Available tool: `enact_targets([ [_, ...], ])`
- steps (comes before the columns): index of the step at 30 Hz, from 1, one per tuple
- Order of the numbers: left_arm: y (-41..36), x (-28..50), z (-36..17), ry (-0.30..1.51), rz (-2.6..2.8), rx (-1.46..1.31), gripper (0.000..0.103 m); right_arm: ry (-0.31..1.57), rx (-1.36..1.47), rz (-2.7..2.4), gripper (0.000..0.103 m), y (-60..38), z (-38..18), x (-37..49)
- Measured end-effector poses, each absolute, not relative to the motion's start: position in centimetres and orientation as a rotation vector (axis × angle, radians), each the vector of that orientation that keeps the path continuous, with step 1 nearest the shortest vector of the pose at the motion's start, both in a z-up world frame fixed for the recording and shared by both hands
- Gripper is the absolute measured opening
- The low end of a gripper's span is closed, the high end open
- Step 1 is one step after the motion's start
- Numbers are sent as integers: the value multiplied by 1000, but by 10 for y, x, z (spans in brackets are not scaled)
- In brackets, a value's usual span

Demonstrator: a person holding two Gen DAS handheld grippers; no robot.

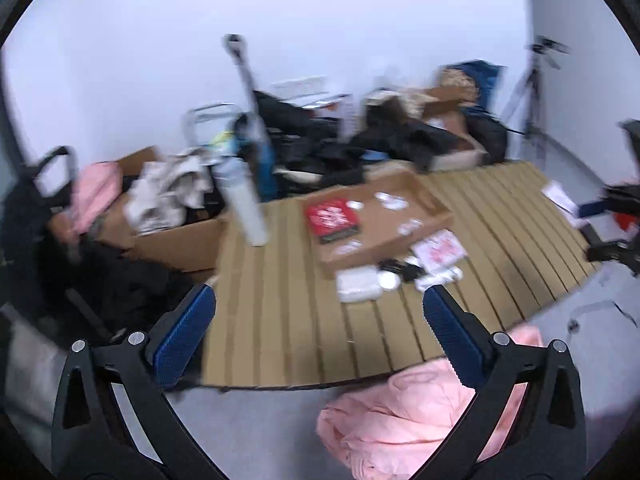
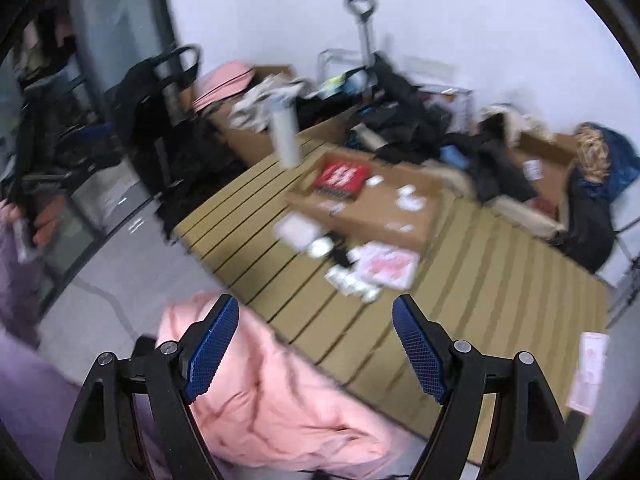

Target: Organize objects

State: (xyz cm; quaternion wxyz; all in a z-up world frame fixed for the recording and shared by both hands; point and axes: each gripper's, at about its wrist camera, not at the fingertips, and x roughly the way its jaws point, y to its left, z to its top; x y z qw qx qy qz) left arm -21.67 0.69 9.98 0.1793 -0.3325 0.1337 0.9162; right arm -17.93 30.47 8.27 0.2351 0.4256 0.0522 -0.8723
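Lying well beyond both spread, empty grippers, left gripper [image 1: 318,308] and right gripper [image 2: 314,320], small white items [image 1: 358,286] sit beside the cardboard tray [image 1: 430,196].

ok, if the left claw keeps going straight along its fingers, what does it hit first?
Probably the slatted table top. The left claw is open and empty, aimed downward at bare slats just short of the white case lying in front of the shallow cardboard tray. Blur makes depth uncertain.
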Motion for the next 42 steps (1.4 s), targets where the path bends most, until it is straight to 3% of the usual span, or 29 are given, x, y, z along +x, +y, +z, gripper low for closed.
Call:
enact_targets([
  [5,-4,-246,3,292,2572,-897,103,215,1153,-2349,83,265,8,-208],
  [8,16,-296,-65,369,2501,-1066,101,161,1242,-2342,81,243,-45,-249],
  [10,26,-324,-95,384,2461,-1153,92,106,1310,-2340,62,225,-80,-283],
  [13,34,-370,-128,286,2414,-1236,73,-17,1335,-2336,51,202,-119,-334],
  [14,36,-388,-136,211,2389,-1245,71,-37,1336,-2343,49,198,-126,-344],
  [16,40,-405,-146,128,2365,-1246,71,-98,1345,-2356,40,187,-143,-370],
  [18,42,-416,-153,94,2347,-1233,70,-153,1344,-2347,38,182,-152,-386],
  [19,42,-421,-157,75,2336,-1224,61,-176,1333,-2339,36,179,-155,-394],
  [25,30,-441,-173,-162,2198,-1241,44,-243,1309,-2347,33,176,-164,-413],
  [34,17,-415,-167,-232,2256,-1233,39,-234,1307,-2330,33,167,-163,-413],
  [42,8,-333,-110,-299,2322,-1138,40,-200,1206,-2343,33,162,-114,-343],
])
